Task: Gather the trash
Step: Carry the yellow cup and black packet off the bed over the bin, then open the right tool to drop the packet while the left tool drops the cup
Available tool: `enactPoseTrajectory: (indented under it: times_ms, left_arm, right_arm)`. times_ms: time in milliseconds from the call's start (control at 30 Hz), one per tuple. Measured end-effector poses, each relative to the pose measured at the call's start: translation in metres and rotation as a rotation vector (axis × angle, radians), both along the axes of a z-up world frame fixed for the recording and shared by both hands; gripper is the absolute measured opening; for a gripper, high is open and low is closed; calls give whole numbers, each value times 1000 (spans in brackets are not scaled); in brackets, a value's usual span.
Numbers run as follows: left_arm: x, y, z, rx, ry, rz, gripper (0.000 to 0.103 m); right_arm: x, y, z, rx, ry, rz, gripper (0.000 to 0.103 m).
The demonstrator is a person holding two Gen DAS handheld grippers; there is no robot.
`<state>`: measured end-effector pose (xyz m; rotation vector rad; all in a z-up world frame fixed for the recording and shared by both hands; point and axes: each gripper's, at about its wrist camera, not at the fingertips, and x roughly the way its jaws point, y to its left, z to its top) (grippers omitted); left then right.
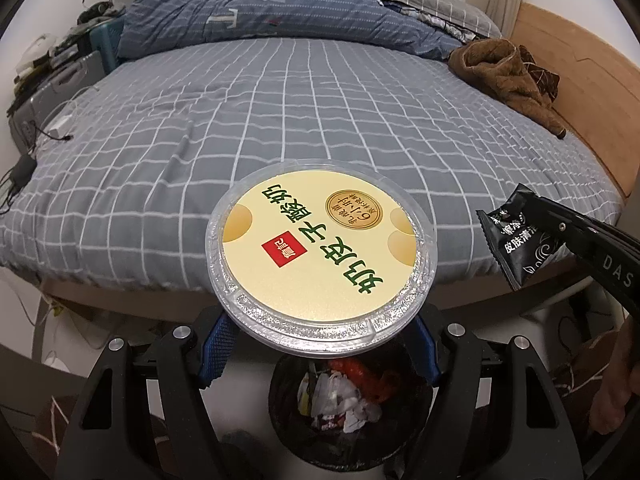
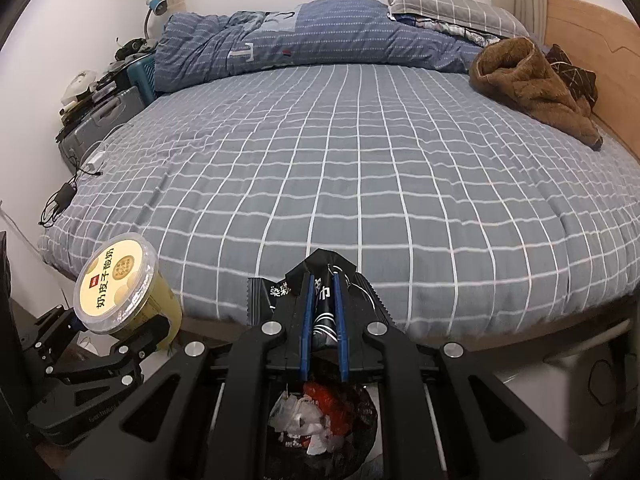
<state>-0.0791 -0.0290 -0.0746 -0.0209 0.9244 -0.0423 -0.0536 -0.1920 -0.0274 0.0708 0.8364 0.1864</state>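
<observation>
Room: bedroom, bed (image 2: 360,168) with grey checked sheet, rolled duvet (image 2: 304,36) and pillow (image 2: 448,4) at far end, brown garment (image 2: 532,84) at right by wooden headboard.
Floor: bin (image 1: 348,408) with black liner at foot of bed, already holds white scraps and red wrapper.
Left gripper (image 1: 320,344): blue pads clamped on sides of cup (image 1: 320,256), a yellow lidded tub, held up over near edge of bed, bin seen directly below it.
Right gripper (image 2: 322,312): pads pinched together on black sachet (image 2: 324,284), crumpled, sticking out past tips; bin also right below.
Trash location: cup in left, sachet in right, both off the bed, both above or just beside bin mouth; exact overlap hard to tell from fisheye.
Bed surface: no loose trash visible on sheet; cables and charger (image 2: 60,196) at left edge, likely not trash.
Done: both items picked, carried to bin.
Left: release both into bin; judged near the end.
Risk: cup is wide relative to bin mouth, may catch rim or tip; sachet light, may cling to pads.
</observation>
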Motion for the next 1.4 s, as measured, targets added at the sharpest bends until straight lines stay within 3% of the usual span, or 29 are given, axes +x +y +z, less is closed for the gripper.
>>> enactPoseTrajectory:
  times_ms: [300,467,933,1167,1300,1400]
  left_arm:
    - [-29,7,11,5,25,23,70]
    - [-39,12,3,-3,49,32,70]
    - [-55,38,-57,-9,134,63,70]
    - [-49,50,-79,2,175,80,70]
    - [-46,53,-84,2,183,85,70]
    - [-43,53,-87,-2,184,83,70]
  right_arm:
    - [-33,6,9,8,13,-5,10]
    - [-45,15,3,15,38,13,10]
    - [-54,47,-81,-22,217,89,10]
    - [-49,65,-106,-31,273,124,11]
    - [-44,73,-113,-47,272,127,22]
    - [-44,67,-115,-48,272,116,39]
